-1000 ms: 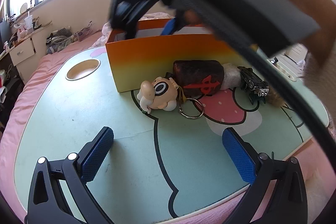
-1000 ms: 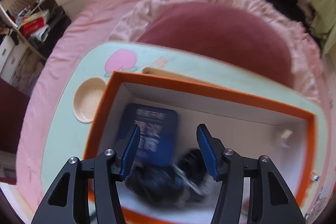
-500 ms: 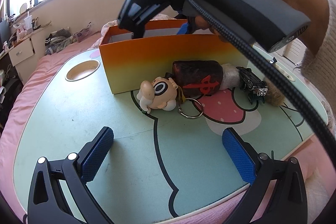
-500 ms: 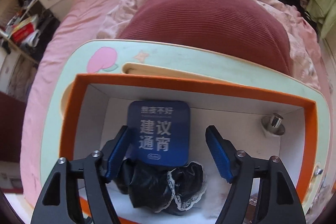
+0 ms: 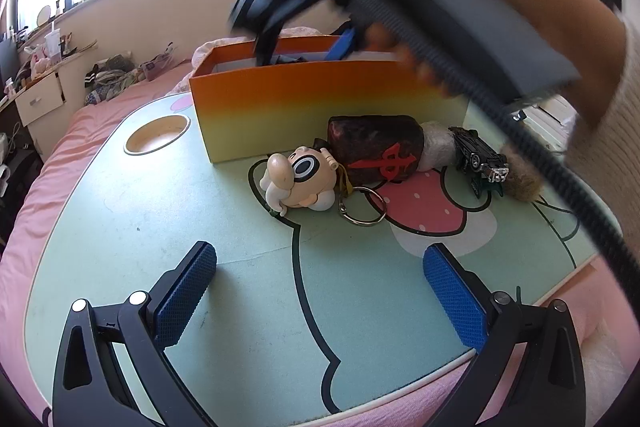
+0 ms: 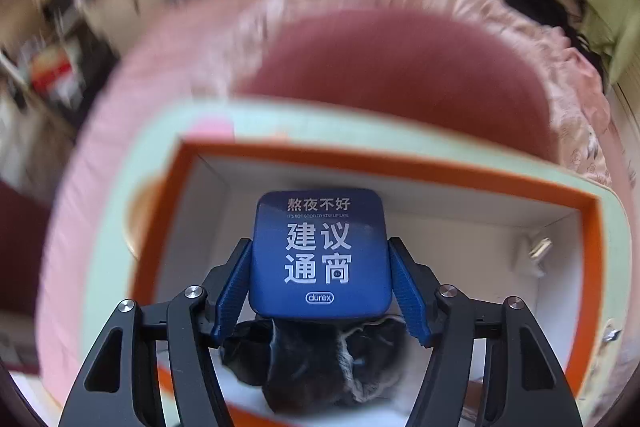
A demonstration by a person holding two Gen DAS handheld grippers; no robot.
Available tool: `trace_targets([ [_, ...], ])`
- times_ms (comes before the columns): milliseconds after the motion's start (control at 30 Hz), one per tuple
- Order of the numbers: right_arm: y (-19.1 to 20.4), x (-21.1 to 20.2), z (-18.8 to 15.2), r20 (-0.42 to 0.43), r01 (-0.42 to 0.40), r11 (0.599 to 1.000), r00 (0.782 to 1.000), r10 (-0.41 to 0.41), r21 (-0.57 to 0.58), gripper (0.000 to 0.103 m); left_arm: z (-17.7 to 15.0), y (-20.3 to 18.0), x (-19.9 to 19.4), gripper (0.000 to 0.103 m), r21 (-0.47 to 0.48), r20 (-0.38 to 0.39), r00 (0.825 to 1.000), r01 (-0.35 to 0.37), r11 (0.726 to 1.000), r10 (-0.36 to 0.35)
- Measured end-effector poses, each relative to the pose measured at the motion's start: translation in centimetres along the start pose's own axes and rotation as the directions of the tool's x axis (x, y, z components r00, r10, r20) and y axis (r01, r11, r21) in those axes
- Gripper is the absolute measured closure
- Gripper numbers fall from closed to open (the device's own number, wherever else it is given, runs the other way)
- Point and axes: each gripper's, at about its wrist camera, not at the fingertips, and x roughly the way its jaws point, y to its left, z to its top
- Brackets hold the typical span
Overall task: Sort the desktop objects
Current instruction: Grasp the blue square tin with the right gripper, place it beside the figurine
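Right wrist view: right gripper (image 6: 320, 277) clamps blue tin (image 6: 320, 255) at frame centre, above orange box (image 6: 400, 167); left gripper (image 5: 320, 303) gapes over counter (image 5: 120, 211).

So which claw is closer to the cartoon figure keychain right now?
Left. The left claw hovers open over the table just short of the cartoon figure keychain; the right claw is over the orange box behind it, gripping the blue tin.

Blue tin (image 6: 320, 255) clamped flat, label up, above orange box (image 6: 384, 163).
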Motion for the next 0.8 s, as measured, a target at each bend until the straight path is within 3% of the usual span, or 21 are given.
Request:
trace_targets([
  [67, -1.5, -4.6, -0.3, 0.135, -0.086, 0.996, 0.987, 0.083, 0.019, 0.037, 0.0, 0.0, 0.0, 0.000, -0.001, 0.000, 1.000, 0.001, 1.000, -0.001],
  [167, -3.0, -11.6, -1.7, 0.296, -0.148, 0.989, 0.945, 0.136, 0.018, 0.037, 0.0, 0.2, 0.0, 0.000, 0.000, 0.000, 1.000, 0.000, 1.000, 0.000],
  [233, -3.4, -15.0, -3.6, 0.336, -0.148, 0.989, 0.931, 0.144, -0.012, 0.037, 0.0, 0.2, 0.1, 0.000, 0.000, -0.002, 1.000, 0.000, 1.000, 0.000],
  [300, -3.7, -17.4, -6.9, 0.318, -0.151, 0.988, 0.935, 0.157, -0.042, 0.037, 0.0, 0.3, 0.2, 0.000, 0.000, -0.002, 1.000, -0.001, 1.000, 0.001],
  [400, -3.3, -16.9, -12.4, 0.215, -0.156, 0.982, 0.961, 0.175, -0.106, 0.037, 0.0, 0.3, 0.1, 0.000, 0.000, -0.003, 1.000, -0.001, 1.000, 0.001],
  [500, -3.1, -13.3, -16.8, 0.104, -0.189, 0.976, 0.974, 0.201, -0.108, 0.037, 0.1, 0.4, 0.2, 0.000, -0.001, -0.003, 1.000, -0.007, 1.000, 0.007],
  [567, -3.2, -10.2, -18.3, 0.051, -0.147, 0.983, 0.987, 0.154, -0.110, 0.037, -0.1, 0.2, -0.1, 0.000, -0.005, -0.001, 1.000, -0.016, 1.000, 0.016],
  [667, -2.2, -7.3, -18.4, 0.050, -0.002, 0.988, 0.999, 0.010, -0.152, 0.037, -0.4, 0.7, -0.4, 0.000, -0.024, 0.004, 0.999, -0.040, 0.999, 0.040],
  [800, -0.5, -6.3, -17.9, 0.127, 0.053, 0.975, 0.992, -0.026, -0.214, 0.037, -0.5, 1.2, -0.5, 0.000, -0.041, 0.004, 0.998, -0.058, 0.997, 0.058],
])
